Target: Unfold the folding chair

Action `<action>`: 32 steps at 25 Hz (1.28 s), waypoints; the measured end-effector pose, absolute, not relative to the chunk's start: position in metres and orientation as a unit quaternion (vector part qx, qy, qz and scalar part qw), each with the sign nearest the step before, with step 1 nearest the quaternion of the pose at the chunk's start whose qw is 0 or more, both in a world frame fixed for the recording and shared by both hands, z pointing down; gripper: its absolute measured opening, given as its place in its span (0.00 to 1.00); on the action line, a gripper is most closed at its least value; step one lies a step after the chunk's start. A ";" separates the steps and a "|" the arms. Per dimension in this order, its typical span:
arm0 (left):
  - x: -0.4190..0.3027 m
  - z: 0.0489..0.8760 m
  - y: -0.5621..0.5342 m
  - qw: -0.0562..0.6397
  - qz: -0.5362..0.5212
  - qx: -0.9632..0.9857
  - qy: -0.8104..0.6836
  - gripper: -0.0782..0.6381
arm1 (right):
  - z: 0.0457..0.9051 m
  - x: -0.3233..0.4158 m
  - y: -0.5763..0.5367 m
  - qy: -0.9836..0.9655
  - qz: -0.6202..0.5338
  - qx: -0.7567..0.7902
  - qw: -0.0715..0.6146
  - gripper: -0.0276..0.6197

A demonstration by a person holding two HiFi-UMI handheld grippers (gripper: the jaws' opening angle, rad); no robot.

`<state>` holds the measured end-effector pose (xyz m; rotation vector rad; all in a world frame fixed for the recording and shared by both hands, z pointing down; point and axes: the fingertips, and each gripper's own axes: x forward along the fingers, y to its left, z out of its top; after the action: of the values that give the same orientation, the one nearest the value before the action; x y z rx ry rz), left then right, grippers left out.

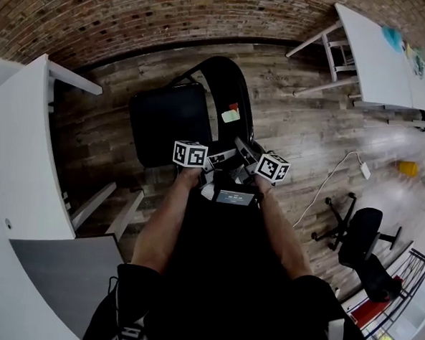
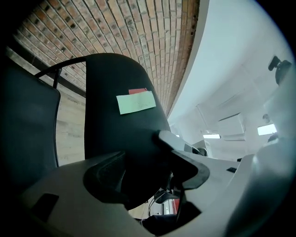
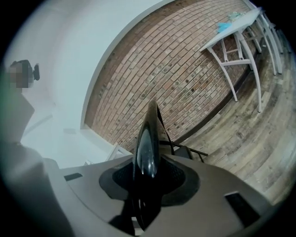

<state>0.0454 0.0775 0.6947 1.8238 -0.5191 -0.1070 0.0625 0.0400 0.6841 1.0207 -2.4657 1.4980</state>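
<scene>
**While both grips sit on one thin edge, a slip threatens**

Because the left gripper (image 2: 148, 171) and right gripper (image 3: 147, 178) have their fingers clamped on the backrest (image 2: 115, 134) of the folding chair (image 1: 225, 80), which stands just ahead of them, an uneven pull could twist it free or tip it. The legs and hinge hide beneath the seat (image 1: 165, 120), so how far open it is stays unclear.

The folding chair's (image 1: 167, 120) backrest (image 3: 147, 152) was glossy smooth plastic, its label (image 2: 135, 102) paper; the floor (image 1: 308, 135) beneath the chair was matt wood.

Backrest (image 2: 120, 78) edge deep between jaws
</scene>
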 end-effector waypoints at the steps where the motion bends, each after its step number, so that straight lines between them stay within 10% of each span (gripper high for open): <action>1: 0.041 0.693 0.077 0.579 -0.052 0.781 -0.228 0.56 | 0.684 0.064 0.040 -0.805 0.484 0.338 0.056 0.22; 17: 0.011 0.625 0.113 0.512 -0.149 0.770 -0.351 0.56 | 0.679 0.083 0.048 -0.804 0.503 0.269 0.167 0.23; 32: 0.015 0.559 0.178 0.465 -0.201 0.766 -0.396 0.56 | 0.594 0.092 0.114 -0.796 0.584 0.149 0.049 0.22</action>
<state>0.0149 0.1778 0.5588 1.8802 -0.9727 -0.4938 0.0922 0.1145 0.5939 0.4543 -2.4269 1.7813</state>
